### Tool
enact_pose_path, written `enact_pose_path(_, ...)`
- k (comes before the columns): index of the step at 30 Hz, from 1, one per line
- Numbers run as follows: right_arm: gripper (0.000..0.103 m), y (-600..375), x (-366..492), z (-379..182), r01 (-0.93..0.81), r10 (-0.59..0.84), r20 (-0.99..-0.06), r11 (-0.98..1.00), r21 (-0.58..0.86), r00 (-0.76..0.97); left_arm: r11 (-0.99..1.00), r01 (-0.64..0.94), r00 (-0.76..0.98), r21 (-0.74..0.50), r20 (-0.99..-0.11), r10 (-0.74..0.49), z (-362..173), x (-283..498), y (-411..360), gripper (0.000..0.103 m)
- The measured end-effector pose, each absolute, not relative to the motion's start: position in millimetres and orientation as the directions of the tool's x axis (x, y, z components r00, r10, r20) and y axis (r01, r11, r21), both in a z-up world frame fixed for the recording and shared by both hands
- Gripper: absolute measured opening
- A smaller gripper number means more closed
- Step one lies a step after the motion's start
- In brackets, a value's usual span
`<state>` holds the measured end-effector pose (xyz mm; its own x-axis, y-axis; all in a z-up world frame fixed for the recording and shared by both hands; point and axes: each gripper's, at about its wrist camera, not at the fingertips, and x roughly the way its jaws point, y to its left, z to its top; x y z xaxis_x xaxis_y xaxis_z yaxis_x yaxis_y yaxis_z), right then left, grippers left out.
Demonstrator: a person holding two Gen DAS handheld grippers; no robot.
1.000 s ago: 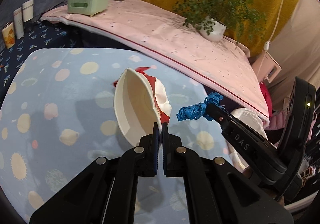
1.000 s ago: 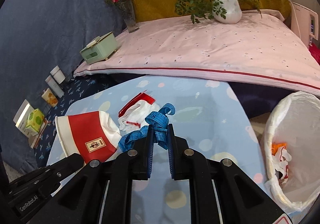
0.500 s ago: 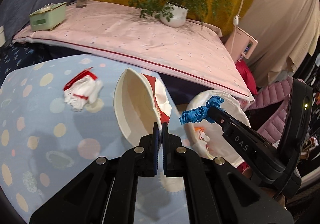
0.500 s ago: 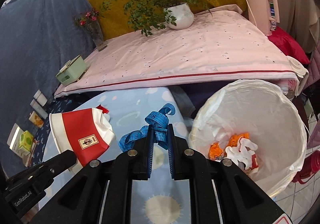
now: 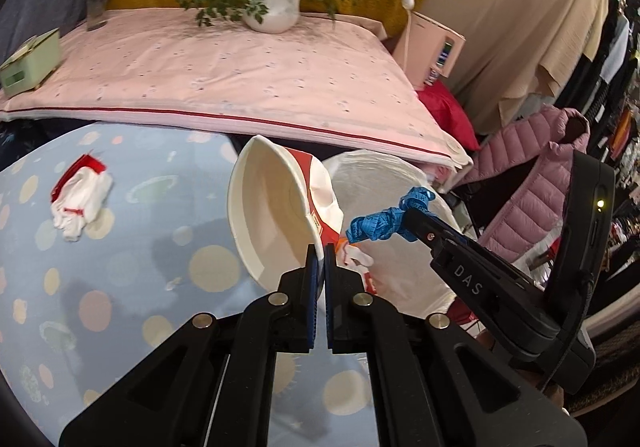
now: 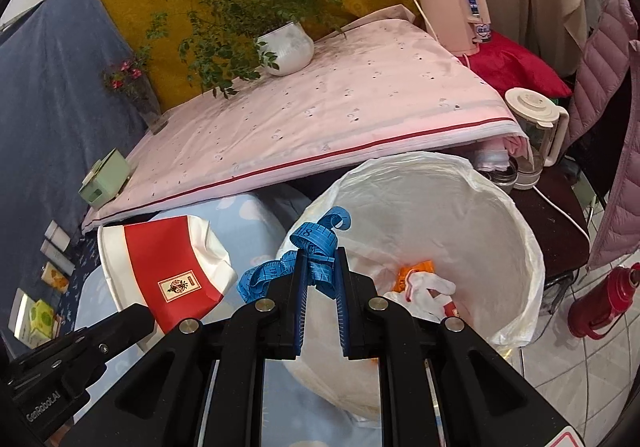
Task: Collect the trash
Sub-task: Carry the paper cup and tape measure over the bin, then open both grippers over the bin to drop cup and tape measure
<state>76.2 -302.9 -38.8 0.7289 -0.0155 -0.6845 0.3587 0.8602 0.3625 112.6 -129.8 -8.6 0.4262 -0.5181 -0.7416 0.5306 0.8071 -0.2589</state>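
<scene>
Left gripper (image 5: 319, 247): jaws clamped on the rim of a crushed red-and-white paper cup (image 5: 280, 215), held above the counter's edge beside the white-lined bin (image 6: 500, 231). Right gripper (image 6: 320, 259): jaws pinched on a bunched blue measuring tape (image 6: 316, 243), loops protruding past the tips, over the bin's near rim.

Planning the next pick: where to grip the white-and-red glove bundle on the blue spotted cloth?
Pinch the white-and-red glove bundle across its bunched white middle, coming from above. It lies flat and limp on the blue spotted cloth, with open cloth all around; the thin red cuff edge probably offers less to bite.
</scene>
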Motion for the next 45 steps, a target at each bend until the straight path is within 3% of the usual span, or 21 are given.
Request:
enact_pose_path(12,0.012,-342.6,60.0,-57.8,0.442,-0.062,-0.700,0.814,0.378,0.712,0.759,0.594,0.373,-0.266,-0.745,-0.553,-18.8,114.2,-172.4,0.004)
enact_pose_path(19,0.013,-352.3,57.0,-64.4,0.461,-0.072,-0.706,0.803,0.377,0.704,0.779,0.572,0.377,-0.256,-0.762,-0.527,-27.2,117.8,-173.5,0.020)
enact_pose_path(32,0.018,-341.6,64.3,-65.5,0.452,-0.066,-0.708,0.810,0.374,0.703,0.818,0.526,0.407,-0.234,-0.775,-0.484,-33.9,122.2,-154.8,0.030)
enact_pose_path(34,0.018,-338.2,65.4,-63.7,0.445,-0.065,-0.706,0.816,0.370,0.705,0.826,0.516,0.417,-0.226,-0.777,-0.473,-34.4,122.3,-151.4,0.036)
enact_pose_path(38,0.030,-331.9,66.4,-60.1,0.436,-0.064,-0.700,0.822,0.367,0.711,0.844,0.494,0.443,-0.210,-0.774,-0.452,-34.2,122.6,-142.2,0.042)
enact_pose_path(45,0.032,-315.0,69.3,-56.3,0.411,-0.049,-0.704,0.839,0.355,0.708,0.862,0.462,0.456,-0.209,-0.778,-0.433,-36.3,123.8,-124.0,0.042)
